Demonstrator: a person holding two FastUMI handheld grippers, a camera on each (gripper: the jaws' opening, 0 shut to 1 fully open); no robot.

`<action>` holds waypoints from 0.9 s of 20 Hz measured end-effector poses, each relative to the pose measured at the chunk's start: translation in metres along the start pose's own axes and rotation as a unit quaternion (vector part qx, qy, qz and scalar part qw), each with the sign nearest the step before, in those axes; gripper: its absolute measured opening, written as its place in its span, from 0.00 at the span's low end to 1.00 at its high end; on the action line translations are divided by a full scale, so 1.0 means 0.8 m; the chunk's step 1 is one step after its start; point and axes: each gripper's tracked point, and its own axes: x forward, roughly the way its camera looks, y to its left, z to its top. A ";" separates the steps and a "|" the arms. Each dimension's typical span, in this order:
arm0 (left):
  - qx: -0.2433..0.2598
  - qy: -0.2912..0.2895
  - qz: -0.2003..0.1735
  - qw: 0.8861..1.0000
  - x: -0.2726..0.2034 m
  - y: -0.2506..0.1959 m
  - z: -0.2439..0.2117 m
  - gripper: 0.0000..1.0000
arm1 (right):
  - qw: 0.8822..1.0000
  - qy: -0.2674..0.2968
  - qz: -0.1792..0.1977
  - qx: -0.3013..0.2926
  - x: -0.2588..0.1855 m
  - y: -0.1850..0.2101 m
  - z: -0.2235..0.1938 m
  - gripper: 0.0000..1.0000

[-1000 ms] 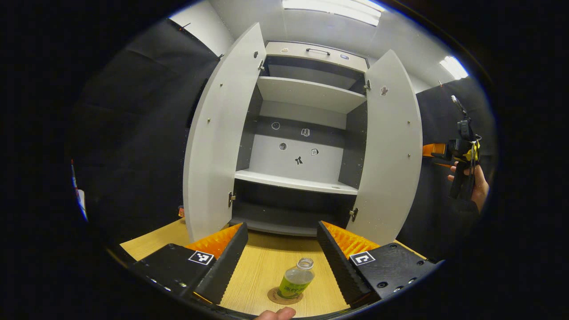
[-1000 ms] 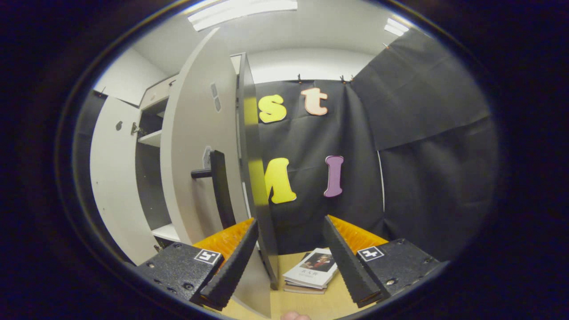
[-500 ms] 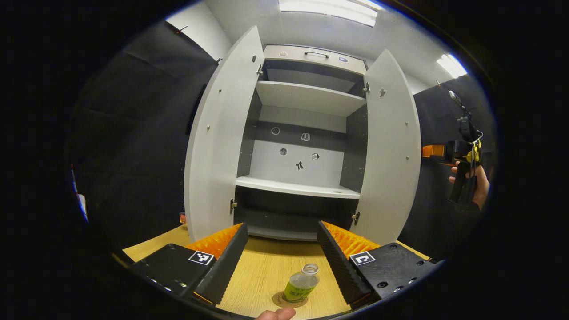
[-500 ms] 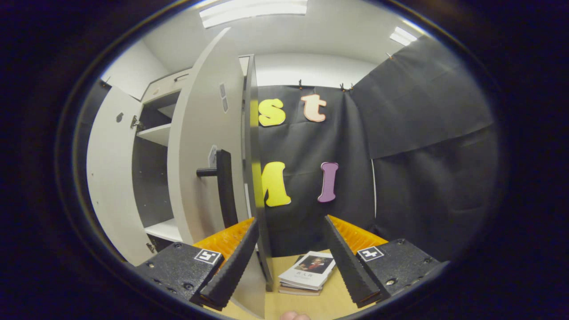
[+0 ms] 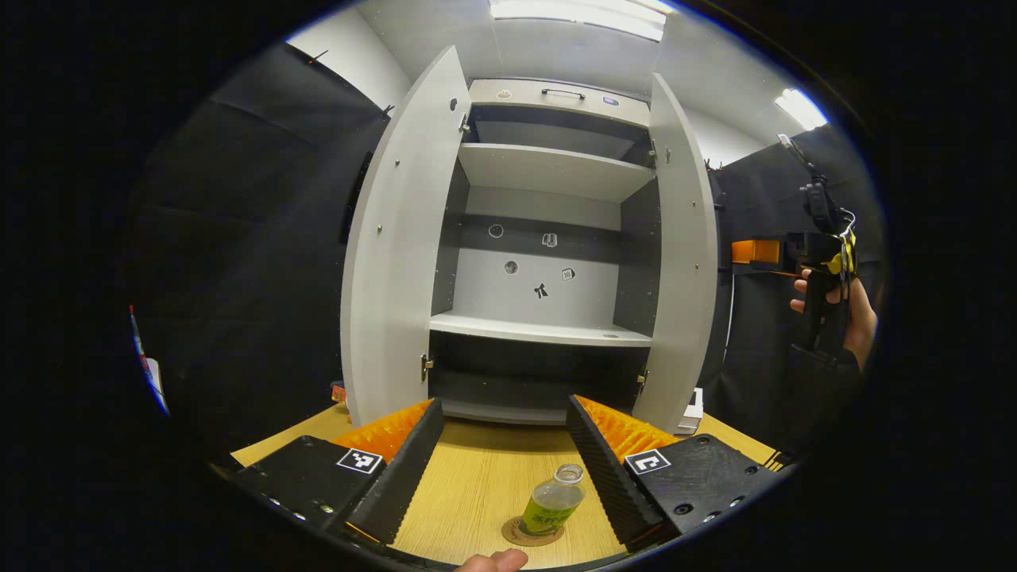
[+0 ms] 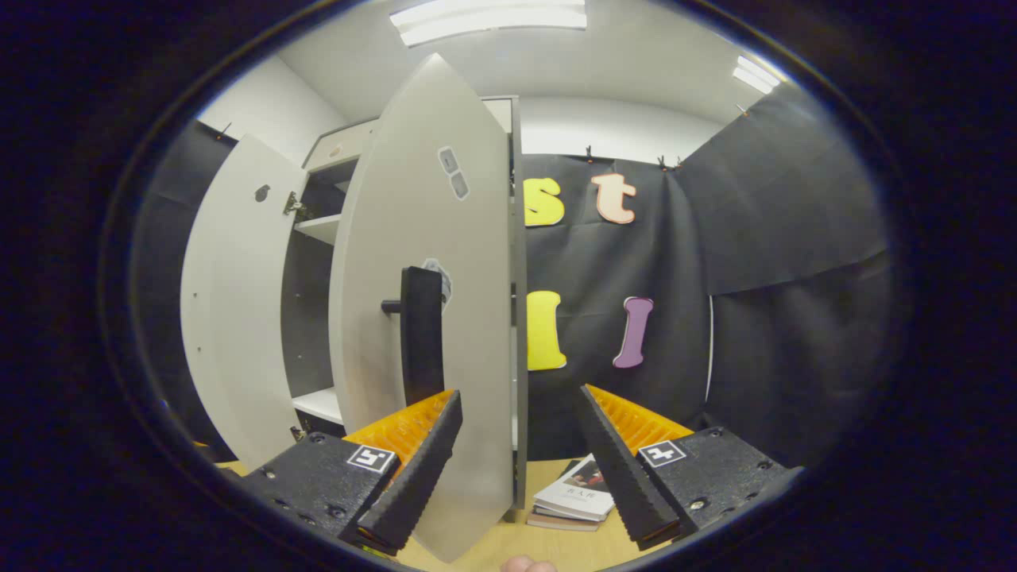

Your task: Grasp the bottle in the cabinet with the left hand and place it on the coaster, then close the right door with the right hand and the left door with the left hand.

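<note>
bottle [image 5: 553,505]: upright on coaster [image 5: 531,534] | doors [image 5: 397,246]: both open, apparently

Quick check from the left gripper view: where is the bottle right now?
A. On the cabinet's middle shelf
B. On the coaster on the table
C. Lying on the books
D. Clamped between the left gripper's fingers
B: the bottle stands on the coaster on the table, between the fingers of the open left gripper, which do not touch it.

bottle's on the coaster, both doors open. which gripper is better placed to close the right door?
Right. The right gripper is open beside the right door, near its handle. The left gripper is over the bottle on the coaster.
</note>
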 end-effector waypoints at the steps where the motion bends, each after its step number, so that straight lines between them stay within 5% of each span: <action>1: 0.002 -0.001 0.002 1.000 0.000 0.002 0.002 0.95 | 1.000 -0.002 0.008 -0.003 0.006 0.010 0.000 0.96; 10: 0.000 -0.005 0.016 1.000 -0.002 0.015 0.007 0.95 | 0.996 0.036 0.077 0.030 0.070 0.097 -0.034 0.93; 18: -0.002 -0.012 0.017 1.000 -0.003 0.023 0.019 0.95 | 0.998 0.029 0.053 0.023 0.019 0.067 -0.037 0.98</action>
